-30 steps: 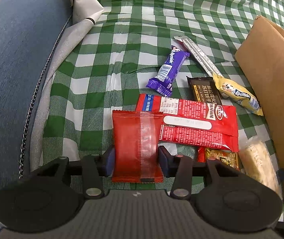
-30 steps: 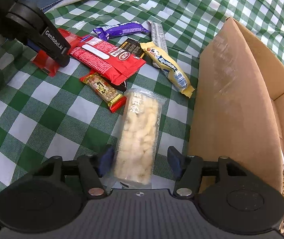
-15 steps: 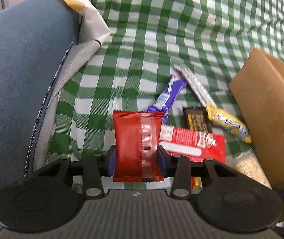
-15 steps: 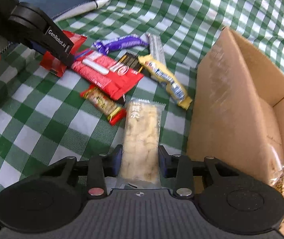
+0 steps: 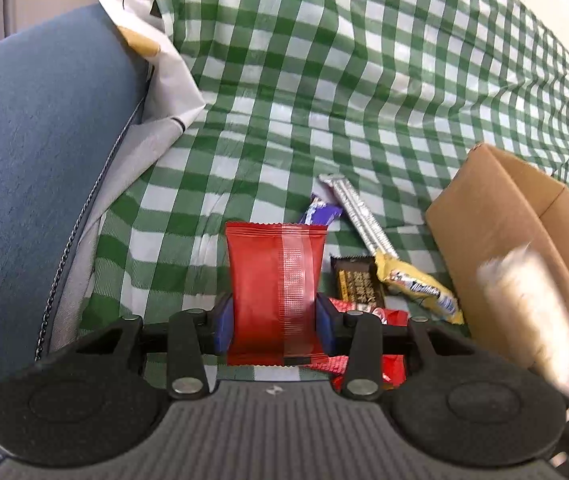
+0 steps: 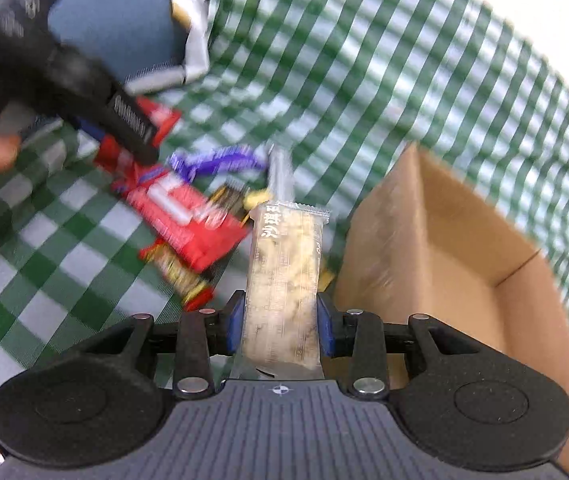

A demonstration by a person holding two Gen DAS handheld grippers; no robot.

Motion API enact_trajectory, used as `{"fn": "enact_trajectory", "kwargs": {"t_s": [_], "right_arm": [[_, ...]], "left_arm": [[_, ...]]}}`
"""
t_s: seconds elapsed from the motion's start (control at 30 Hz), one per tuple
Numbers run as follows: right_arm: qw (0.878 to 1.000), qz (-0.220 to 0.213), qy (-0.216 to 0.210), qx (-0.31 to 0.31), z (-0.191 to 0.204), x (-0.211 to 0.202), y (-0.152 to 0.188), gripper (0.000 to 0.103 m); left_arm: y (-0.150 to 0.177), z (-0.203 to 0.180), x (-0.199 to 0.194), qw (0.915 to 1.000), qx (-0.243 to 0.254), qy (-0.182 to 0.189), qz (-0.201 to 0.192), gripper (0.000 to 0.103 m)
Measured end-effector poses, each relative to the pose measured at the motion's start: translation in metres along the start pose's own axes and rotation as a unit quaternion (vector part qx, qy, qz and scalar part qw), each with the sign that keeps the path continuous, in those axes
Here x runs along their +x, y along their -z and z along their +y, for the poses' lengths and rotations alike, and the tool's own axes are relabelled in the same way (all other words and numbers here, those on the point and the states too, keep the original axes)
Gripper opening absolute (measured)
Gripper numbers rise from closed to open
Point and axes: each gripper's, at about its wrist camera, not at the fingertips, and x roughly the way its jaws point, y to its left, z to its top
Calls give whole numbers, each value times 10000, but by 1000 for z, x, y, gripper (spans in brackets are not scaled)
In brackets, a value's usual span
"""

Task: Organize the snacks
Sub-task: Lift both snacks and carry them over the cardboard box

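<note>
My left gripper is shut on a red snack packet and holds it above the green checked cloth. My right gripper is shut on a clear pack of pale rice crackers, lifted beside the open cardboard box. That pack shows blurred at the right of the left wrist view, in front of the box. Loose snacks lie on the cloth: a purple bar, a silver stick, a yellow bar, a dark brown bar, a big red pack.
A blue cushion and a white paper bag lie at the left. The box stands at the right on the checked cloth. A small gold-and-red snack lies near the big red pack.
Both grippers have risen from the cloth with their snacks. The right gripper closed on the cracker pack and lifted it; its view is motion blurred.
</note>
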Motion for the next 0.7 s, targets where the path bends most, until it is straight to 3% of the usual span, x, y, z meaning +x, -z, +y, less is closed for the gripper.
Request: {"fn": "enact_trajectory", "kwargs": {"t_s": [0.37,0.53,0.7], "right_arm": [[9916,-1107,315,588,-91,-40,-29,38],[9897,-1082,485,806,-138,-24,-15,38],[9877,-809,605,1196,-155,-12,8,38]], "left_arm": [[-7,-19,-16,9985,-135,144,-506,46],[-7,-40,-16,9971,-62,414,-631,46],[-9,-64,-16,9946,-39,650,-811,46]]}}
